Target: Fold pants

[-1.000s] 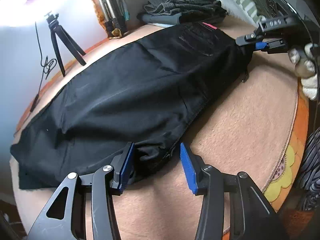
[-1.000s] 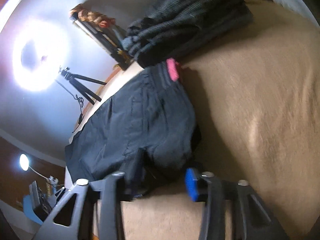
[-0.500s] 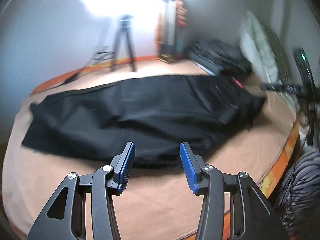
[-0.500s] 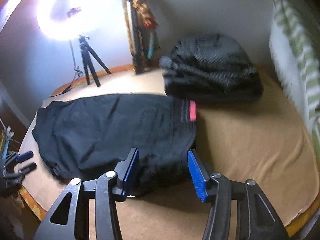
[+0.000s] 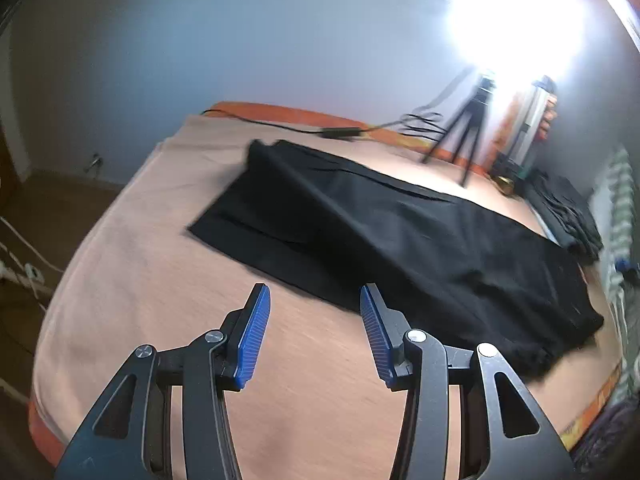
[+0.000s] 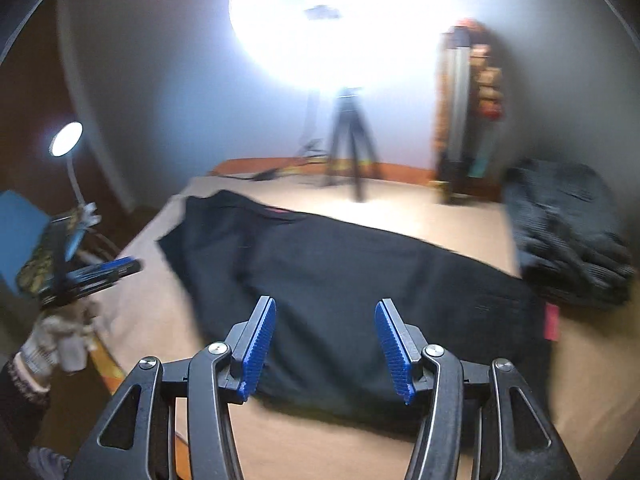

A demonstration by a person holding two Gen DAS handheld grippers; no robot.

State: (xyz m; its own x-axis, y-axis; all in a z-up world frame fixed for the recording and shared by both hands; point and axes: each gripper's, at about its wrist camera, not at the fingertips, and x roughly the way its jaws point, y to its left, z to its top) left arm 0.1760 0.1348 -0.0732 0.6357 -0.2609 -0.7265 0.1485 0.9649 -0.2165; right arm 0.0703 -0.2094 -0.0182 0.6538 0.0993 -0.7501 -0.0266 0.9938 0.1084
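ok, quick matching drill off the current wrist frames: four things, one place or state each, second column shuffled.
Things:
1. black pants
2. tripod
3. folded dark clothes
4. right hand-held gripper

Place or state:
A. stacked just beyond the waistband end with the pink tag
B. open, holding nothing, fingers over the pants
C. spread lengthwise on the tan bed cover
D. standing at the far edge of the bed under the bright ring light

Pairs: 1-C, 2-D, 3-A, 4-B
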